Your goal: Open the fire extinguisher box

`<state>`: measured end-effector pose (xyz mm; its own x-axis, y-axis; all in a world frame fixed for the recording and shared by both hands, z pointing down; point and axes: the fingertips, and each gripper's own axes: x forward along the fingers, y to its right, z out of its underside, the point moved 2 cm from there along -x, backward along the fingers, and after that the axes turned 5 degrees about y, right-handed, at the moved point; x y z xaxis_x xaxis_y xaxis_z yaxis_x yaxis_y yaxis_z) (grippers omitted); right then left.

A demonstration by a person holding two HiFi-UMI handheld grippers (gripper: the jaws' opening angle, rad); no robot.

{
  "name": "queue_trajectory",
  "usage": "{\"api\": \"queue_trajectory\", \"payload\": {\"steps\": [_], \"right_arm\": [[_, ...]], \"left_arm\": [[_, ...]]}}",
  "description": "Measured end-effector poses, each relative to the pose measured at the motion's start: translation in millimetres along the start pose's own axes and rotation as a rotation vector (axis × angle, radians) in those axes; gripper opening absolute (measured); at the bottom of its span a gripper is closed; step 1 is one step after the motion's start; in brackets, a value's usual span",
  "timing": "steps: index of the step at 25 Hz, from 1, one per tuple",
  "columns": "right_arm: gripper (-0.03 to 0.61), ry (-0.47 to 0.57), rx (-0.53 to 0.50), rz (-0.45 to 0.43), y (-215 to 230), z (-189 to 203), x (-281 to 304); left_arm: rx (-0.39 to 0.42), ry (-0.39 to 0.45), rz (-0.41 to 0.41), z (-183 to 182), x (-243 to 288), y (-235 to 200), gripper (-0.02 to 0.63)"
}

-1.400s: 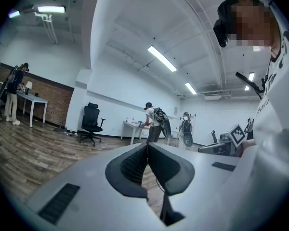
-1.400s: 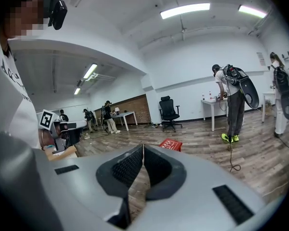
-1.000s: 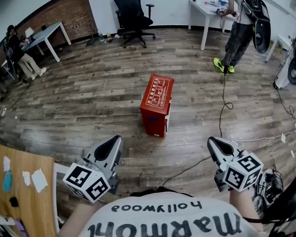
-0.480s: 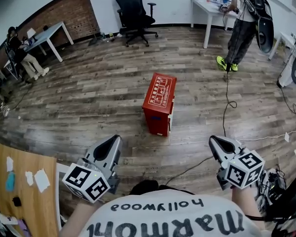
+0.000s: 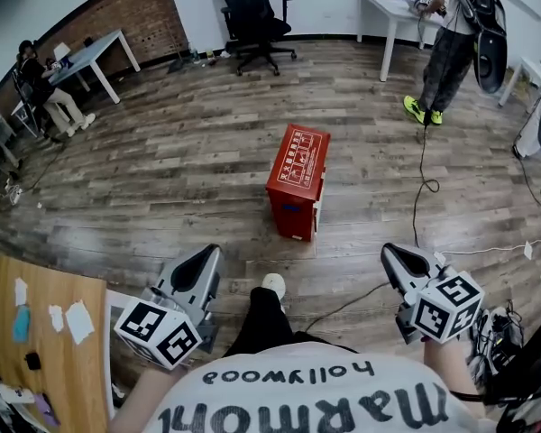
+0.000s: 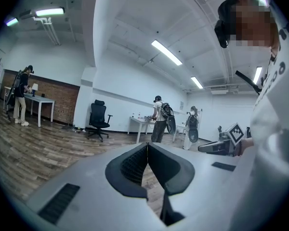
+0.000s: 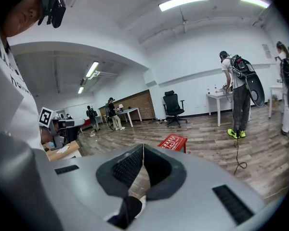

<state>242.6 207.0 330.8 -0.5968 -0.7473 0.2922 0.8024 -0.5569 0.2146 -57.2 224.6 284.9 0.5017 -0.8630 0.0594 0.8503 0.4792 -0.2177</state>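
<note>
Floorboards [image 5: 162, 179] well ahead carry the fire extinguisher box [image 5: 299, 180], probably rigid, weighty metal best taken at its door edge (no latch is clear from here), while left hand-held gripper [image 5: 207, 258] and right hand-held gripper [image 5: 395, 256] hang empty, jaws together.

The person's white shirt [image 5: 288, 395] reads "hollywood" and "marmon" upside down; white print on the red box [image 5: 299, 165] is illegible.
</note>
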Motion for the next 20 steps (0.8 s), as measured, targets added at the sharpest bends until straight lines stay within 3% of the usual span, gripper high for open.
{"api": "queue_trajectory", "payload": {"steps": [20], "right_arm": [[0.012,-0.016,0.009,0.087,29.0,-1.1,11.4]], "left_arm": [[-0.029,-0.005,0.105,0.0,73.5,-16.6,0.008]]}}
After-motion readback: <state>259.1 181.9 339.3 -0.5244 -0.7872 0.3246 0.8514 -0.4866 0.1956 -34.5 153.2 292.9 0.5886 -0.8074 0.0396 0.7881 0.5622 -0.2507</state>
